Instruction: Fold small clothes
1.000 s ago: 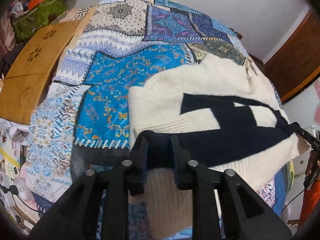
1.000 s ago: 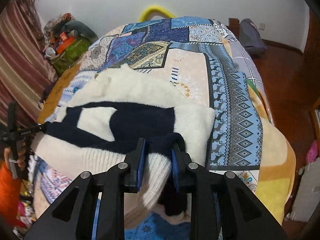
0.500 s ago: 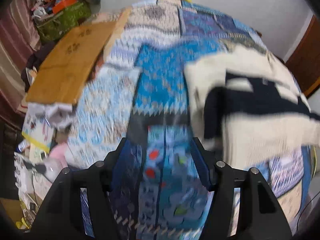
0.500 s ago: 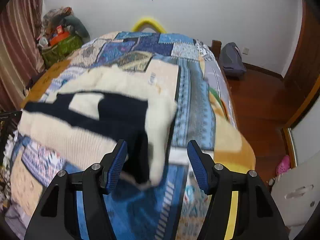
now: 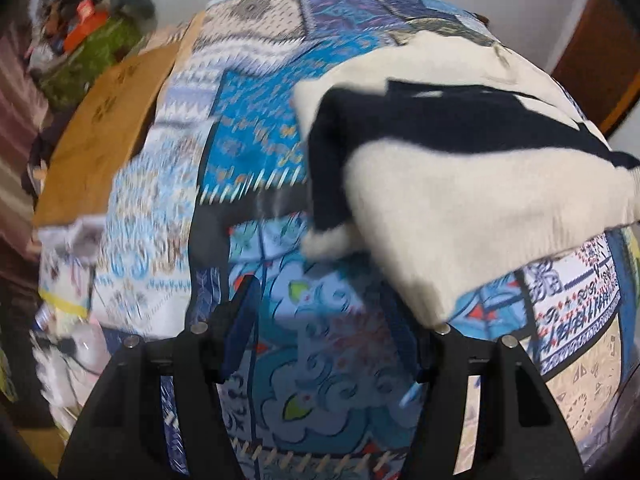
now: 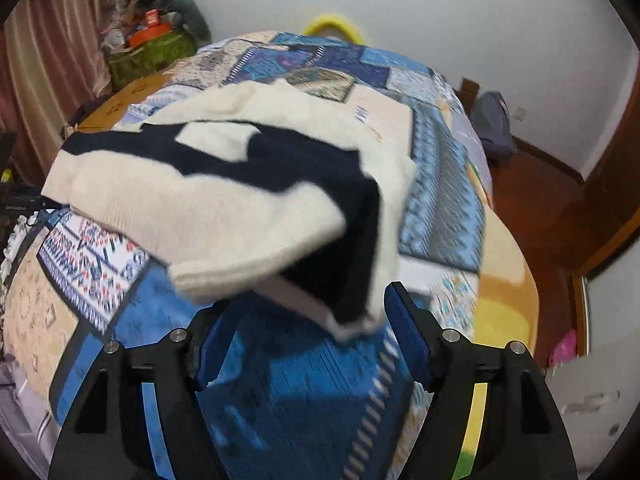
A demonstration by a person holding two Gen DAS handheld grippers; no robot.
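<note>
A cream and navy knitted sweater [image 5: 460, 168] lies folded on the patchwork bedspread [image 5: 256, 128]. In the left wrist view it sits to the upper right, and my left gripper [image 5: 324, 320] stands open beside its near corner with only bedspread between the fingers. In the right wrist view the sweater [image 6: 224, 196] fills the middle. My right gripper [image 6: 308, 320] is opening, its jaws wide apart just below the sweater's drooping near corner, whose tip hangs over the gap without touching the blue pads [image 6: 408, 328].
A wooden board [image 5: 100, 128] lies along the bed's left side, with a green bag of clutter [image 5: 92, 52] behind it. Right of the bed are a wooden floor [image 6: 540, 200], a dark backpack [image 6: 494, 124] and a brown door frame. A yellow hoop [image 6: 332, 24] shows at the bed's far end.
Both grippers have let go of the sweater's navy hem and opened. They have drawn back toward the bed's near edge, and the sweater lies released on the bedspread.
</note>
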